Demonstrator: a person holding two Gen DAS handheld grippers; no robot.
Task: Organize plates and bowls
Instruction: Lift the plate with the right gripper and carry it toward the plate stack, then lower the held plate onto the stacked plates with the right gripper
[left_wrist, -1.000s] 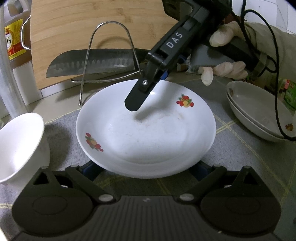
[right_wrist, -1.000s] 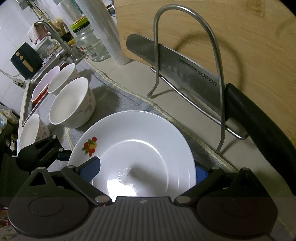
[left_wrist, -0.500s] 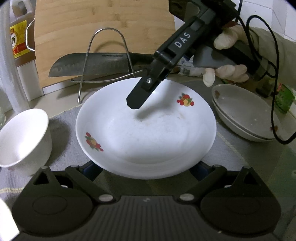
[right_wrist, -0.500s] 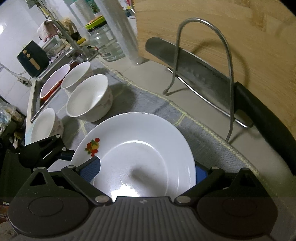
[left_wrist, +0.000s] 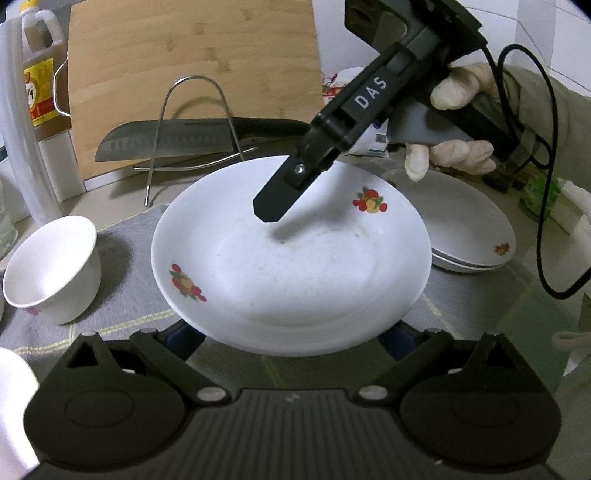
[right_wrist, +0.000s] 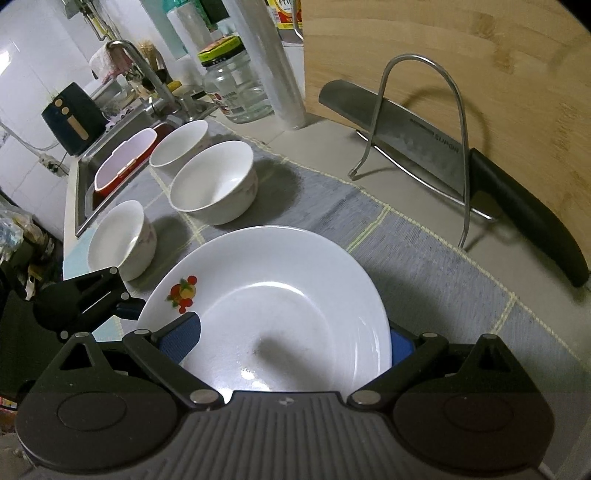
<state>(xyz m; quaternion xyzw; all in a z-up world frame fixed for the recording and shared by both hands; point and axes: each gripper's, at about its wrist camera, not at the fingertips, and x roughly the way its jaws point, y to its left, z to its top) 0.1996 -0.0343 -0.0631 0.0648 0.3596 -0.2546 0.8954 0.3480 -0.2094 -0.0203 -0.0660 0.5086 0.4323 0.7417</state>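
Observation:
A white plate (left_wrist: 295, 266) with fruit decals hangs above the grey mat (right_wrist: 424, 258), carried by both grippers. My left gripper (left_wrist: 286, 332) reaches under its near edge, jaws wide, with a blue pad against the underside on each side. My right gripper (right_wrist: 291, 343) is shut on the far rim: one finger (left_wrist: 275, 203) lies inside the plate, while the other is hidden below it. In the right wrist view my left gripper (right_wrist: 85, 306) shows at the plate's left edge. A stack of similar plates (left_wrist: 469, 229) lies just right of the carried plate.
Three white bowls (right_wrist: 212, 184) (right_wrist: 179, 142) (right_wrist: 118, 240) stand on the mat near the sink (right_wrist: 88, 192), which holds a red basin (right_wrist: 122, 166). A knife (right_wrist: 424, 136) rests in a wire rack (right_wrist: 458, 110) against a cutting board (right_wrist: 480, 55). Bottles and jars (right_wrist: 236, 85) line the back.
The plate and both grippers have risen together and shifted toward the stacked plates, which now sit partly behind the plate's right edge. Both grips look unchanged.

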